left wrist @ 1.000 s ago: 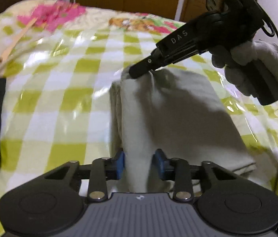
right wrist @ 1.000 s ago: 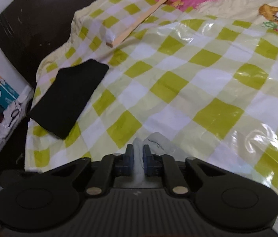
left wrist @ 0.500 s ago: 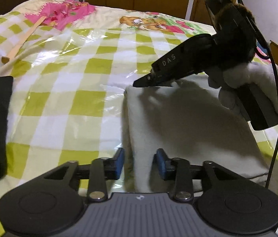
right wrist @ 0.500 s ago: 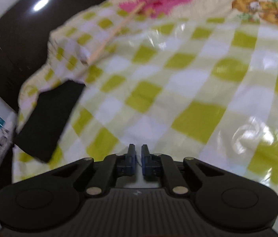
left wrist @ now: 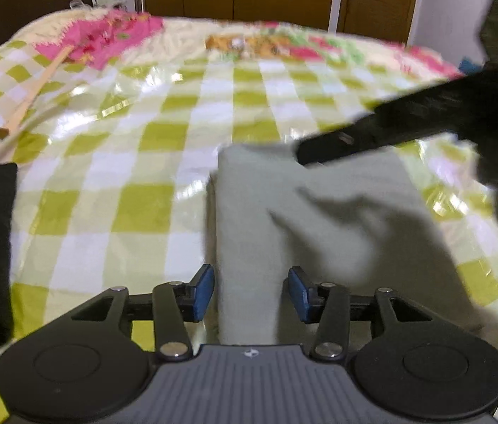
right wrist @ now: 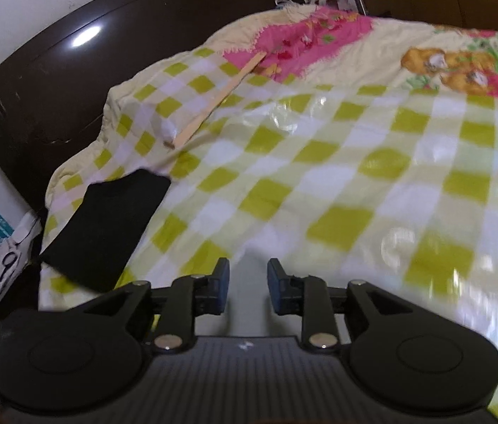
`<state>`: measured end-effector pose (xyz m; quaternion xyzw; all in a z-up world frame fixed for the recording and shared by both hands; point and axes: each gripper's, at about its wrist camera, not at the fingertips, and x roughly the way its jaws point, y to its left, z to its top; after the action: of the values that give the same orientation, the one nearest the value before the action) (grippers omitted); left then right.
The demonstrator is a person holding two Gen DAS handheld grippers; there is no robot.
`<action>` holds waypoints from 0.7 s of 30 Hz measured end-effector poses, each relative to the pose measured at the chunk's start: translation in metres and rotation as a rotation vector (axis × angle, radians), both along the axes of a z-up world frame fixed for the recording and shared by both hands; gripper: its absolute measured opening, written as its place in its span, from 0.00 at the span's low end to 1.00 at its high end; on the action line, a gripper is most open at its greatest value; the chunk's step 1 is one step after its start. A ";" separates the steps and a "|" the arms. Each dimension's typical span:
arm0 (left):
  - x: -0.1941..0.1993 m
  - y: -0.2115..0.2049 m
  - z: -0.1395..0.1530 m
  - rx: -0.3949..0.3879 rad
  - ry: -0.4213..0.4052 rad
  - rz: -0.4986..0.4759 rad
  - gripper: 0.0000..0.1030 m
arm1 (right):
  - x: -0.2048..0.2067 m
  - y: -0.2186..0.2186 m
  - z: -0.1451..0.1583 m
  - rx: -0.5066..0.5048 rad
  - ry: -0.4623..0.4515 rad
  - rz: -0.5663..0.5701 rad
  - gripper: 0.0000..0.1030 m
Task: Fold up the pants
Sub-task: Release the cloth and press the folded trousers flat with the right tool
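Two hand-held grippers (left wrist: pixel 250 291) (right wrist: pixel 248 284) open over one folded pants (left wrist: pixel 319 219).

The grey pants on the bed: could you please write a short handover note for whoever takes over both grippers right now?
Left gripper: open, jaws have just been opening; the folded grey pants lie between its fingers, unpressed.
Right gripper: open, jaws have just been opening, holding nothing; it hovers by the pants' far edge.
Pants: a neat rectangle, flat on the checked bedcover.
A folded black garment lies apart, near the bed's edge.
Done: the fold looks finished, both grips released.
Left: perhaps only withdrawing both grippers.
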<state>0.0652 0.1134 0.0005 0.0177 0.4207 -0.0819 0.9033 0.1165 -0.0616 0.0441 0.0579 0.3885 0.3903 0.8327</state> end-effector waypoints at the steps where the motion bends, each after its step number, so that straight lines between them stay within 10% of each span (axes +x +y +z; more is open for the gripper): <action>1: 0.003 -0.002 -0.005 0.012 0.018 -0.001 0.58 | -0.007 -0.005 -0.005 -0.002 0.021 -0.005 0.25; 21: 0.019 -0.011 0.006 0.000 -0.013 -0.046 0.71 | -0.055 -0.122 -0.059 0.065 0.248 -0.340 0.44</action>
<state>0.0846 0.1019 0.0062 0.0280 0.4142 -0.1025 0.9040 0.0615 -0.1835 -0.0150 0.1970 0.4598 0.2463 0.8301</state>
